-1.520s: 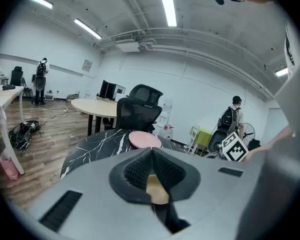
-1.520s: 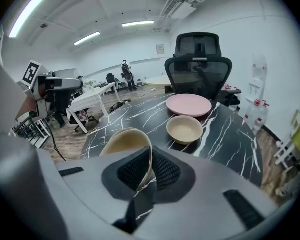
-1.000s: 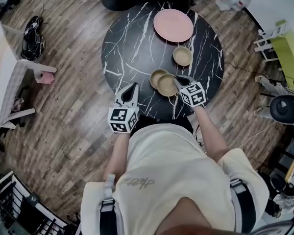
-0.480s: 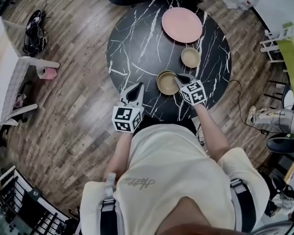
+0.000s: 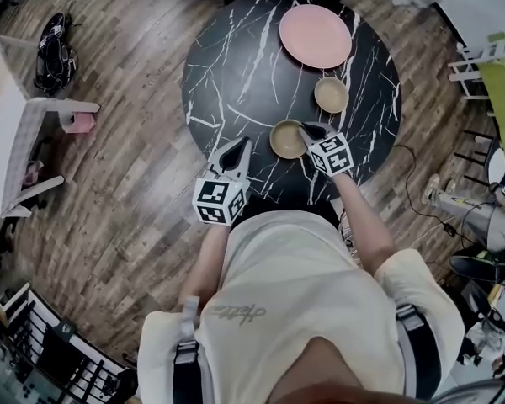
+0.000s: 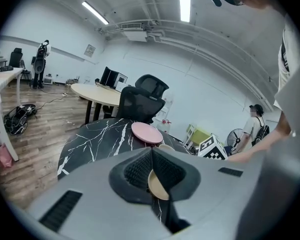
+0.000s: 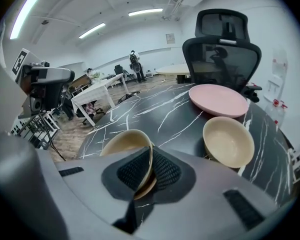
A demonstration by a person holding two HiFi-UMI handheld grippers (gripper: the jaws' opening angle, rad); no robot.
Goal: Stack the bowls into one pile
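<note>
Parking the left gripper at the 7 o'clock edge of the surface, pads pressed together at the tips, nothing caught between them.

Pinching the near bowl, down at 6 o'clock, by its 3 o'clock rim with the right gripper: jaws narrow, one ribbed pad inside the wall and one outside. Showing in the right gripper view as a thin tan wall clamped between the pads, with a second tan edge just beneath. Probably another bowl nested under it, though hard to confirm.

Noting the pink plate at 1 o'clock, flat, touched by nothing and no part of the pile. Finding the far bowl at 3 o'clock, upright and empty, apart from the near bowl and near the plate.

Reading this as mid-task: seating the near bowl, with the far bowl not yet stacked.

Calling next, most likely, for:
- opening off the rim and lifting clear without dragging the bowl
- reaching toward 3 o'clock and taking the far bowl by its rim
- carrying it over 6 o'clock and lowering it level, to seat inside rather than catch an edge
</note>
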